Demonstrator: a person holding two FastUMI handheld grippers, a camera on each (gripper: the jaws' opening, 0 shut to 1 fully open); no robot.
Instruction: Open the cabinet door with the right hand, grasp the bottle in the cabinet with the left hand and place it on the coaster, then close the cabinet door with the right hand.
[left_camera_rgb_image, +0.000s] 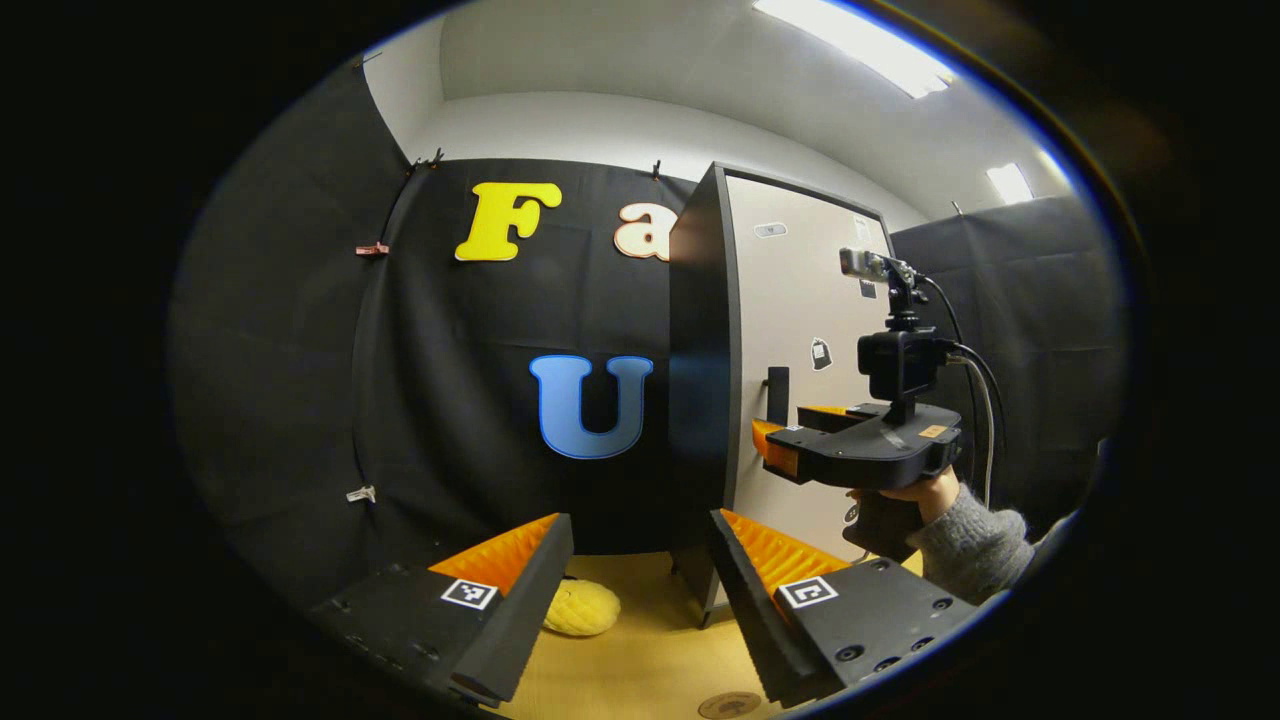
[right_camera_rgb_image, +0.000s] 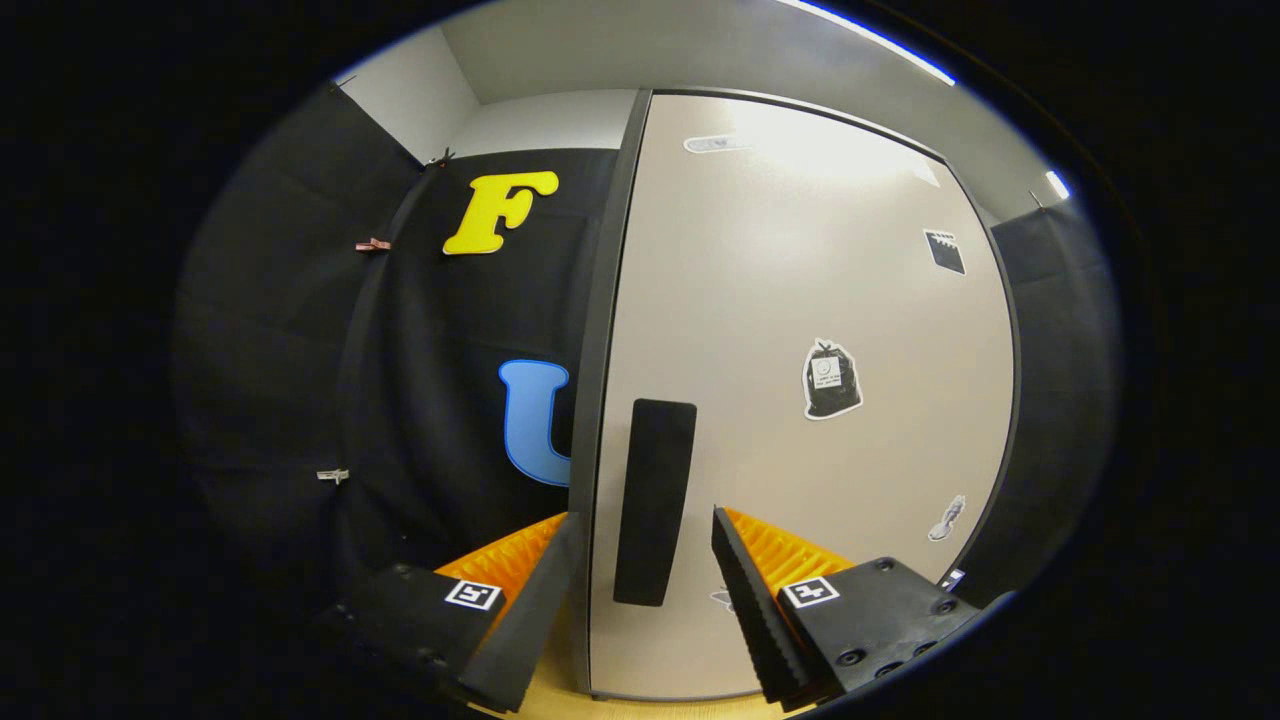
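Yellow ridged soft object (left_camera_rgb_image: 582, 607) lying on the wooden tabletop (left_camera_rgb_image: 640, 665), near the foot of the black cloth wall (left_camera_rgb_image: 300, 380); small clips (left_camera_rgb_image: 371, 249) pinned on the cloth; ceiling light panels (left_camera_rgb_image: 860, 45) lit; white room wall (left_camera_rgb_image: 600, 125) above the cloth.

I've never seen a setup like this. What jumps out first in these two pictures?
The tall pale grey cabinet door with its dark vertical handle dominates the right gripper view, the open right gripper lined up around that handle. In the left gripper view, the open left gripper hangs above a light wooden tabletop, with a yellow knitted round coaster lying between its fingers.
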